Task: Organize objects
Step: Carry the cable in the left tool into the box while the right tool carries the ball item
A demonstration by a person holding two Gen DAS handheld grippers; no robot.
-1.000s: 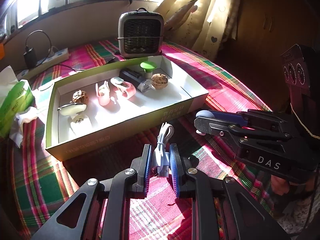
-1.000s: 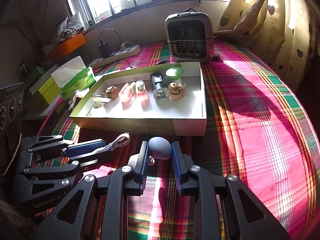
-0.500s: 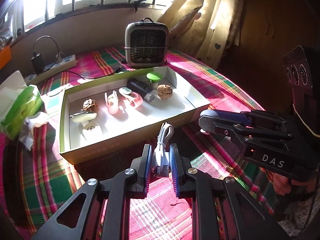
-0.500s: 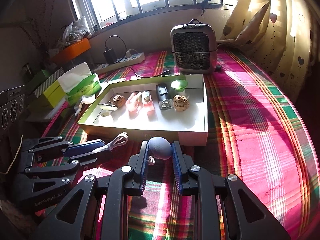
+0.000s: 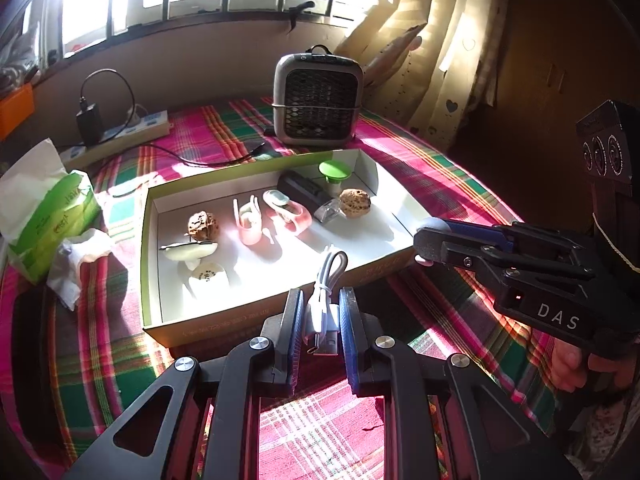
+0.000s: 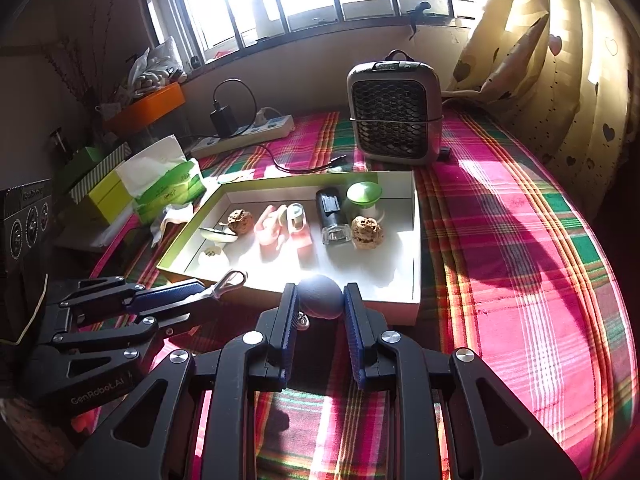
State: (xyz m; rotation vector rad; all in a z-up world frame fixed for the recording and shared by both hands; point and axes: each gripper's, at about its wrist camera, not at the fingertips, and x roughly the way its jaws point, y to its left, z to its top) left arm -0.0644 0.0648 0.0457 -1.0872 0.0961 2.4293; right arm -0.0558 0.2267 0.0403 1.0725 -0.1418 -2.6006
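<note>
**Inspector:** At lower centre of the left wrist view, the left gripper (image 5: 319, 322) is clamped on a coiled white USB cable (image 5: 323, 294), loop forward, short of the box (image 5: 394, 254). Light, limp; hold the bundled middle, as now.

**Assistant:** And further right?

**Inspector:** At lower centre of the right wrist view, the right gripper (image 6: 320, 312) is clamped on a bluish egg-shaped object (image 6: 321, 296) before the box's near wall. Smooth, rounded, probably slippery; grip across its widest part.

**Assistant:** Changes from a second ago?

**Inspector:** Both grips unchanged. More tablecloth (image 6: 520, 280) and window show; both grippers appear to have risen or drawn back.
</note>
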